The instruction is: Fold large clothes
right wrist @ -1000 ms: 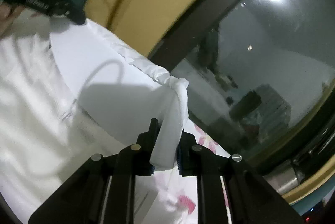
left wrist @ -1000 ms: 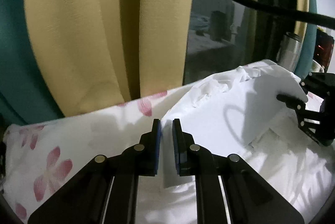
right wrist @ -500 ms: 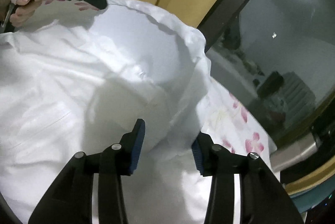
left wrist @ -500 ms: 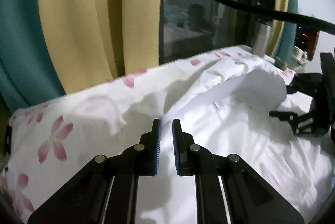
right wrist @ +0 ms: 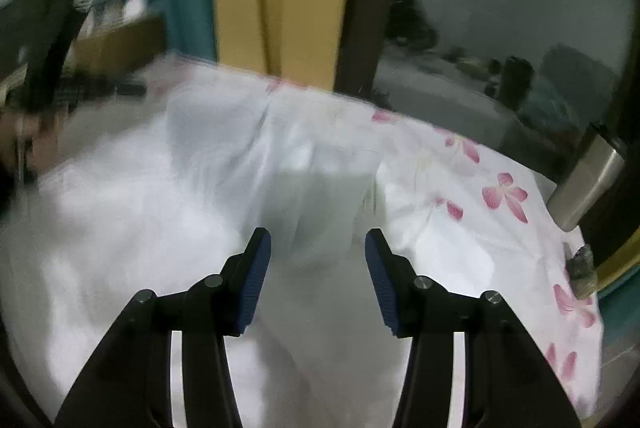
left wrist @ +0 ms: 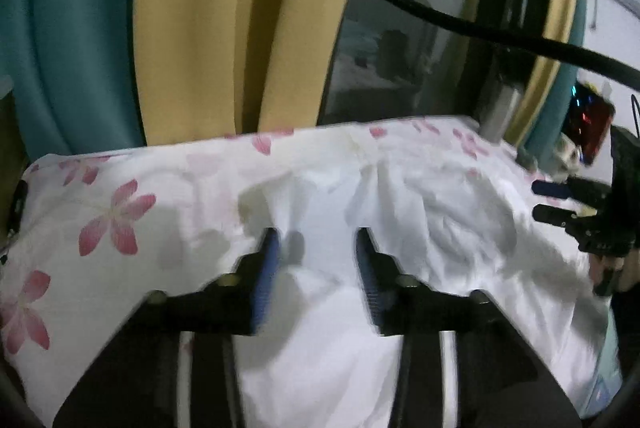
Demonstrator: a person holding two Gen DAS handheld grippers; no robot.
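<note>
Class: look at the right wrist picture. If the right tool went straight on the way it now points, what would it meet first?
Most likely the white garment lying on the flowered bedsheet. The right tool points down at it, jaws opening with nothing pressed between them. Blur leaves the depth unclear.

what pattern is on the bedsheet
White bedsheet with pink flowers, clearest in the left wrist view.

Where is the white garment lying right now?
The white garment lies crumpled on the floral sheet, ahead of both grippers, near the yellow curtain and window.
</note>
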